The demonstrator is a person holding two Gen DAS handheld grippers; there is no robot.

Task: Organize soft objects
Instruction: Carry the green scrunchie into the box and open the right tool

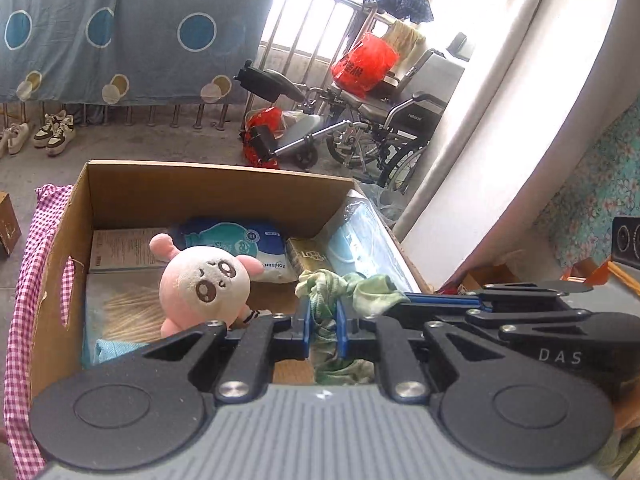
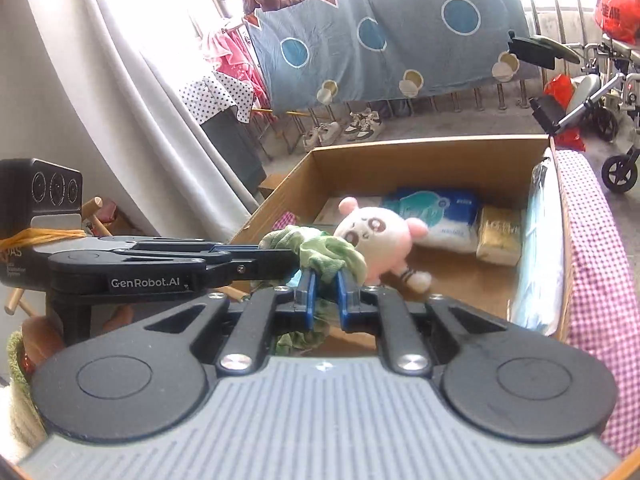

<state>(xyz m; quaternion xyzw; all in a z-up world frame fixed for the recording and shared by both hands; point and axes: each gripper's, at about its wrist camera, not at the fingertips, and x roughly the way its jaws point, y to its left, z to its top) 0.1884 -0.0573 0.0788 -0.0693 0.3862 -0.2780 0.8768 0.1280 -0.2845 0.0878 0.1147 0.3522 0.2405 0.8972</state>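
Note:
A crumpled green cloth (image 1: 352,286) hangs over the near part of an open cardboard box (image 1: 208,184). My left gripper (image 1: 323,322) is shut on the cloth, its blue pads (image 1: 306,322) pinching the fabric. In the right wrist view the same green cloth (image 2: 320,250) is pinched by my right gripper (image 2: 325,298), also shut on it. The two grippers meet at the cloth from either side; the right gripper (image 1: 404,300) reaches in from the right in the left wrist view. A pink and white plush toy (image 1: 204,282) lies inside the box just beyond the cloth.
In the box (image 2: 420,150) lie a blue tissue pack (image 1: 244,248), a yellow packet (image 1: 312,258) and a pack of blue masks (image 1: 360,240). Pink checked fabric (image 1: 28,300) drapes the box's side. Beyond are a wheelchair (image 1: 384,128), shoes (image 1: 56,132) and a curtain (image 1: 500,128).

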